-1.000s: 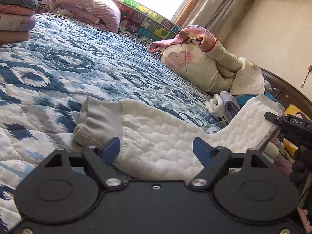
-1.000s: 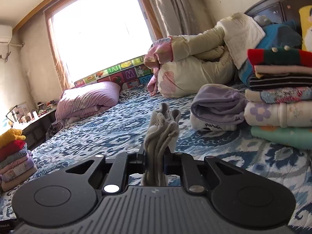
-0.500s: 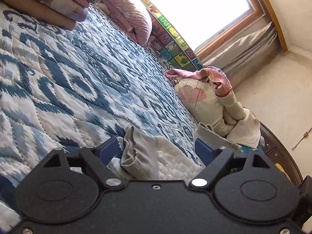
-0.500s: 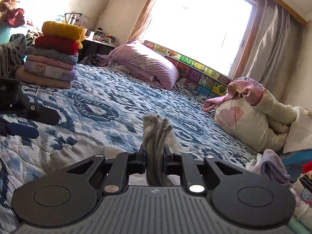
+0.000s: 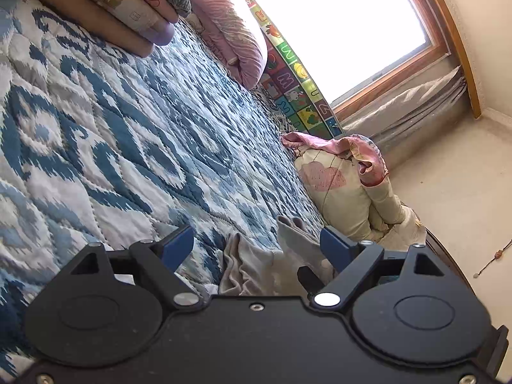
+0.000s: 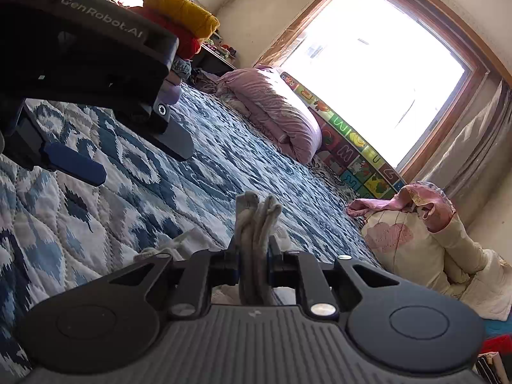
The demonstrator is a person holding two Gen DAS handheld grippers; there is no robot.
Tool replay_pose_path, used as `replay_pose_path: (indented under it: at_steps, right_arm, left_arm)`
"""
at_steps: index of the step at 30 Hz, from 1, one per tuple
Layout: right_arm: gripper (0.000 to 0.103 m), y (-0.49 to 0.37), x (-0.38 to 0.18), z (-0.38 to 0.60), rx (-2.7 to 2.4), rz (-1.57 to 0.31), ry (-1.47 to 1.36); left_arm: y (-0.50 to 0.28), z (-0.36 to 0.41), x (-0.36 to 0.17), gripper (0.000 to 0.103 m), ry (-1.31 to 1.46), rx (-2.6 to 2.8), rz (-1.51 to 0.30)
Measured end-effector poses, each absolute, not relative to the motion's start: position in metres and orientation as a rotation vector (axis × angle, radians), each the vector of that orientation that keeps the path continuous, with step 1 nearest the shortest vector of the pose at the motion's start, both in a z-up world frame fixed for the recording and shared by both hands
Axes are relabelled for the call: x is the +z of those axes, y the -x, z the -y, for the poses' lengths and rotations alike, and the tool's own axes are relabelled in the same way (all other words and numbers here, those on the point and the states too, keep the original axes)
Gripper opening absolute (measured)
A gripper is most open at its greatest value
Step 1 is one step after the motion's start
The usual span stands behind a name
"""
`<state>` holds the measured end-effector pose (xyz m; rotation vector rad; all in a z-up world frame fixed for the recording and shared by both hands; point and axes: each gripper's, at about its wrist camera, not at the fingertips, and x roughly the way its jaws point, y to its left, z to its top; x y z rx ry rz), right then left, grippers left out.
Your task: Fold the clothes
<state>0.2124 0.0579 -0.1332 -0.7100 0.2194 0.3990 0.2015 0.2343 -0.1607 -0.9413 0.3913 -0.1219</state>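
Note:
A cream quilted garment with grey cuffs [image 5: 252, 268] lies bunched on the blue patterned bedspread [image 5: 105, 147], low between my left gripper's blue fingers. My left gripper [image 5: 256, 246] is open, just above that cloth. My right gripper [image 6: 252, 256] is shut on a grey bunched cuff of the garment [image 6: 256, 220], which stands up between its jaws. The left gripper also shows in the right wrist view [image 6: 121, 147], at the upper left, open above the bedspread. More of the cream cloth [image 6: 179, 243] lies to the left of the right gripper.
A stack of folded clothes [image 5: 128, 6] sits on the bed at the far left, also in the right wrist view [image 6: 182, 16]. A pink duvet roll [image 6: 275, 112] and a cream bundle [image 6: 425, 249] lie along the window side.
My right gripper has carried the cuff leftward, close to the left gripper. The left gripper has tilted and moved over the bunched cloth; the garment is now gathered instead of spread out.

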Motion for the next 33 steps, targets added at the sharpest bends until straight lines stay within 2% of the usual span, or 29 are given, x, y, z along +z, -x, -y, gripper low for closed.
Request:
replay_pose_path:
  at_steps: [5, 7, 10, 16, 21, 24, 27, 30, 33]
  right_arm:
    - [0.017, -0.222, -0.150, -0.082, 0.430, -0.279, 0.728]
    - [0.027, -0.221, -0.155, -0.087, 0.460, -0.313, 0.724]
    - [0.045, -0.197, -0.152, -0.078, 0.544, -0.267, 0.699]
    - [0.044, -0.165, -0.125, -0.014, 0.592, -0.222, 0.548]
    - [0.041, -0.204, -0.101, 0.061, 0.431, -0.243, 0.352]
    - [0.039, -0.239, -0.101, 0.089, 0.368, -0.280, 0.302]
    - [0.032, -0.263, -0.105, 0.102, 0.353, -0.307, 0.271]
    - [0.032, -0.274, -0.113, 0.106, 0.378, -0.302, 0.262]
    - [0.032, -0.285, -0.135, 0.104, 0.427, -0.365, 0.268]
  left_arm:
    - [-0.201, -0.244, -0.163, 0.087, 0.955, -0.086, -0.385]
    - [-0.201, -0.245, -0.164, 0.087, 0.959, -0.079, -0.386]
    - [-0.202, -0.242, -0.163, 0.087, 0.945, -0.077, -0.387]
    - [-0.211, -0.208, -0.145, 0.085, 0.767, -0.134, -0.366]
    - [-0.237, -0.158, -0.136, 0.078, 0.559, -0.204, -0.346]
    - [-0.257, -0.134, -0.140, 0.073, 0.481, -0.220, -0.358]
    - [-0.274, -0.118, -0.147, 0.073, 0.430, -0.222, -0.365]
    - [-0.289, -0.111, -0.146, 0.073, 0.357, -0.238, -0.368]
    - [-0.310, -0.104, -0.158, 0.073, 0.224, -0.238, -0.511]
